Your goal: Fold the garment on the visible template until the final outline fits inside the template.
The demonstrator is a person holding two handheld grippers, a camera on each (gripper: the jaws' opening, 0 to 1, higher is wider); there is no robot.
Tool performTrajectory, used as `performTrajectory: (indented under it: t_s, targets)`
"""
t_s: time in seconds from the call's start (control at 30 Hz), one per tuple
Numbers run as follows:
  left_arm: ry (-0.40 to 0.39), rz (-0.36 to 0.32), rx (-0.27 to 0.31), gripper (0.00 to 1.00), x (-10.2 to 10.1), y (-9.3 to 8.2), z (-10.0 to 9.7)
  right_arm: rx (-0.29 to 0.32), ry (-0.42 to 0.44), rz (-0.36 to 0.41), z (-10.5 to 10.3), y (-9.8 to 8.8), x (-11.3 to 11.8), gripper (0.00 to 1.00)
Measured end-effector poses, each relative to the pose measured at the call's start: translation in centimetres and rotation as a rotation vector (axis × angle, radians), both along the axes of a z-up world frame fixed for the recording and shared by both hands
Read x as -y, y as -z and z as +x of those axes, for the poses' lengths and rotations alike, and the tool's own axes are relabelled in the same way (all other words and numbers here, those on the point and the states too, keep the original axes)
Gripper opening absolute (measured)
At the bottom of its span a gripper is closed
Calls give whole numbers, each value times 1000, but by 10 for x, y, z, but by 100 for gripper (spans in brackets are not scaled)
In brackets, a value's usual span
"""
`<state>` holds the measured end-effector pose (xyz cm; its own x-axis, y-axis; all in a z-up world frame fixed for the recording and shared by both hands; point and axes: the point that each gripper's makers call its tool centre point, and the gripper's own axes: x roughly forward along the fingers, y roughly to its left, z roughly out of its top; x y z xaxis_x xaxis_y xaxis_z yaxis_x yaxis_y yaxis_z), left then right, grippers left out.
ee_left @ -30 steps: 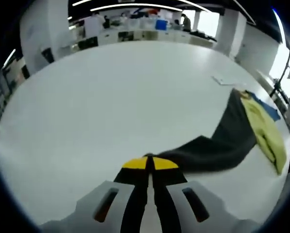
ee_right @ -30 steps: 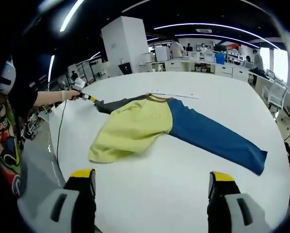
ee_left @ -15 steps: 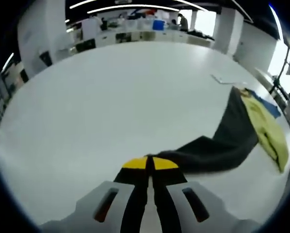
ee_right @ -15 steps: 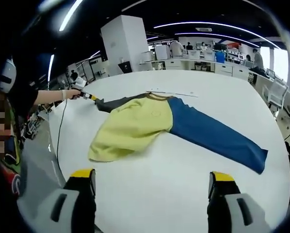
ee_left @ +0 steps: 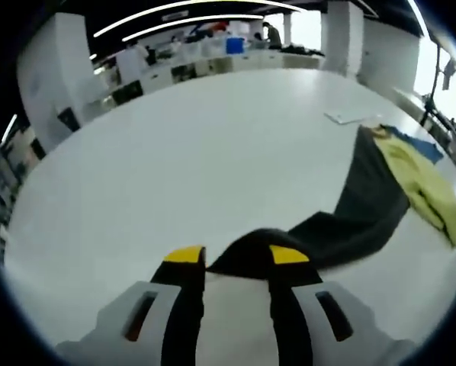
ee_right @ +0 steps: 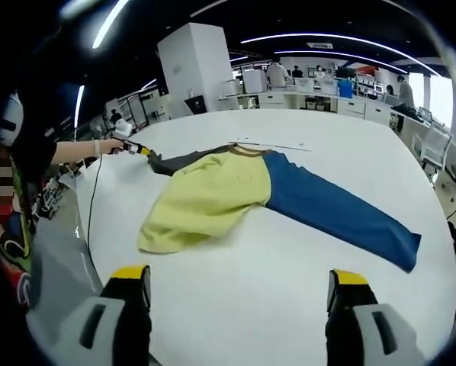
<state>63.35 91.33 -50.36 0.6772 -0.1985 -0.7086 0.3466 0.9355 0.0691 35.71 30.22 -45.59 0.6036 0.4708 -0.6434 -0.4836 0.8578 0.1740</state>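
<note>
Left tongs (ee_left: 236,258): jaws parted, dark sleeve (ee_left: 350,221) end lies between the yellow tips; can't tell if either tip touches the cloth. Sleeve runs from there far right across the white desk (ee_left: 175,160) up to the garment (ee_left: 422,179) body.

Right tongs (ee_right: 239,282): wide open, nothing between the jaws, hovering over bare desk near the garment's yellow hem, apart from it.

Right gripper view: garment lies flat mid-desk, yellow torso (ee_right: 209,194) in the middle, blue sleeve (ee_right: 338,213) stretched out right, dark sleeve going far left to the left tongs, held in the person's hand (ee_right: 106,146). Collar faces the far side. A thin light strip (ee_right: 270,146) lies on the desk just beyond the collar. Can't make out a template outline.

Office furniture and people far behind the desk.
</note>
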Motion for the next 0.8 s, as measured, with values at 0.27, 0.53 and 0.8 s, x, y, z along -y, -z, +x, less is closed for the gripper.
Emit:
performTrajectory:
  t_s: [0.27,0.53,0.8]
  targets:
    - [15,-2,18,37,1,-9,-4,10,1,-2,1,-2,0,96]
    - [56,2,42,36,7,-14,-13,16,6,19,1,-4,-1,96]
    - [95,2,38,34,15,-13,-32,23,8,23,3,-6,-2,96]
